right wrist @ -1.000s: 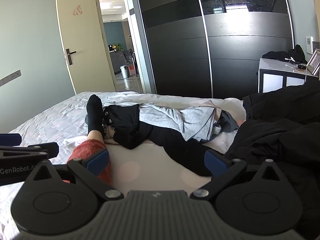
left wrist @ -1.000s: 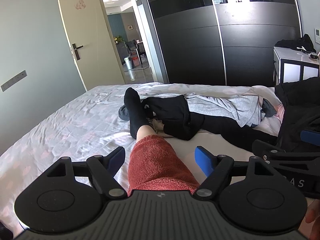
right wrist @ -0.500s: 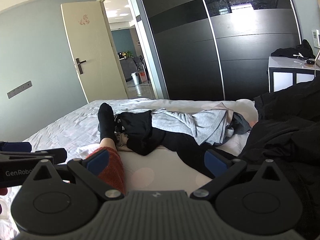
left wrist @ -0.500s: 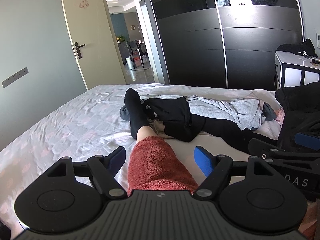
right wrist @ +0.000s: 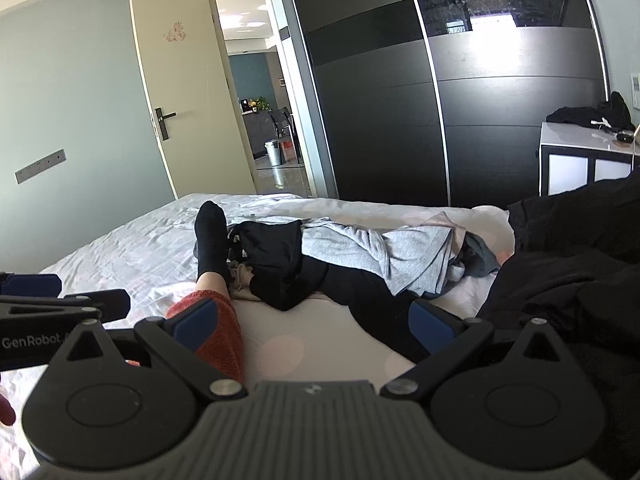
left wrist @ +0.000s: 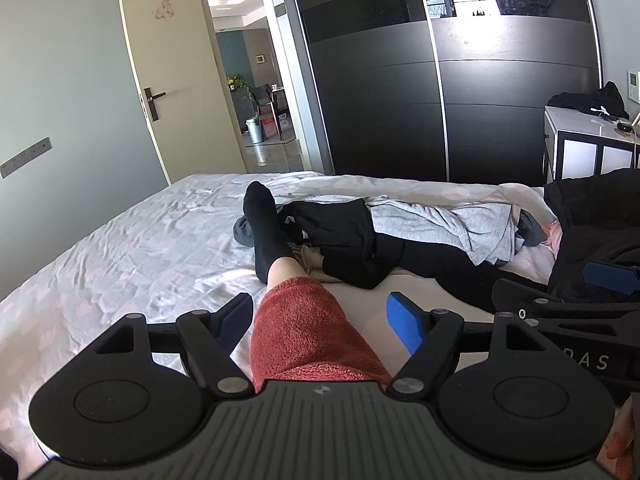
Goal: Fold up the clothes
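Observation:
A heap of clothes lies across the bed: a black garment [left wrist: 340, 236] [right wrist: 280, 256], a grey garment [left wrist: 440, 228] [right wrist: 380, 248], and another black garment [right wrist: 568, 280] piled at the right. My left gripper [left wrist: 320, 316] is open and empty above my leg in a red fleece trouser [left wrist: 312, 336] and black sock [left wrist: 264, 228]. My right gripper [right wrist: 316, 320] is open and empty, held over the bed short of the clothes. Each gripper shows at the edge of the other's view.
The bed [left wrist: 120, 248] has a wrinkled pale sheet. A dark sliding wardrobe [left wrist: 440, 80] stands beyond it. A white cabinet [left wrist: 588, 148] with dark clothes on top stands at the right. An open door [left wrist: 168, 92] is at the left.
Both grippers have risen and tilted up a little, the right more than the left. Both stay open. The clothes have not moved.

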`<state>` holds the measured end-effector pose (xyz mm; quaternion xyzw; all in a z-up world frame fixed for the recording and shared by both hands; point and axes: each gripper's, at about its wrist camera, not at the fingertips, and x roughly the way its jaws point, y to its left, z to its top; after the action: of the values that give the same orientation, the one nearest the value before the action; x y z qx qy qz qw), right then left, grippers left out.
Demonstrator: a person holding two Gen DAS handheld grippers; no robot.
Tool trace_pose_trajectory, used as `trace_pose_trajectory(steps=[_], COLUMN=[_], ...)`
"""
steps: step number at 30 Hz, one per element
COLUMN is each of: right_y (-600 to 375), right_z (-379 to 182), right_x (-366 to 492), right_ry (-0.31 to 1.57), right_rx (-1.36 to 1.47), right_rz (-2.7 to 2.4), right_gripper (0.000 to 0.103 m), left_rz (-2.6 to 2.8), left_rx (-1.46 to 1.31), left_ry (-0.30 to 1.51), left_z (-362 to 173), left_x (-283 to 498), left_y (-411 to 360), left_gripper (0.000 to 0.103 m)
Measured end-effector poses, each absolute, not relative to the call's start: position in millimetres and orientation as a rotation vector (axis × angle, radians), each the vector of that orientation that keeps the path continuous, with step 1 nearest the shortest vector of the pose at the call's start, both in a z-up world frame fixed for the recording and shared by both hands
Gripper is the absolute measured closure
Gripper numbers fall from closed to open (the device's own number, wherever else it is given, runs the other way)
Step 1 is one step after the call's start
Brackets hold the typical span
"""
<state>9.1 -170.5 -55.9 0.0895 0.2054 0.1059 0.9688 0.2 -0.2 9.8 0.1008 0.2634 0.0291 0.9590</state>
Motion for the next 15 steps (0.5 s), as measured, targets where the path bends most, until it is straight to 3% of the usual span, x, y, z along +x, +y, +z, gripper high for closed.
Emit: trace_pose_trajectory(steps=[15], right_y=[-172.0], right_z=[-55.9], right_x=[11.0], right_ry=[0.432], right_rx=[0.134], right_rz=[0.150], right_gripper=[0.000], left_rz=[0.061], left_rx=[0.182], left_ry=[0.549], left_z=[7.3], left_x=[2.4], left_y=[-3.4], left_gripper=[0.014])
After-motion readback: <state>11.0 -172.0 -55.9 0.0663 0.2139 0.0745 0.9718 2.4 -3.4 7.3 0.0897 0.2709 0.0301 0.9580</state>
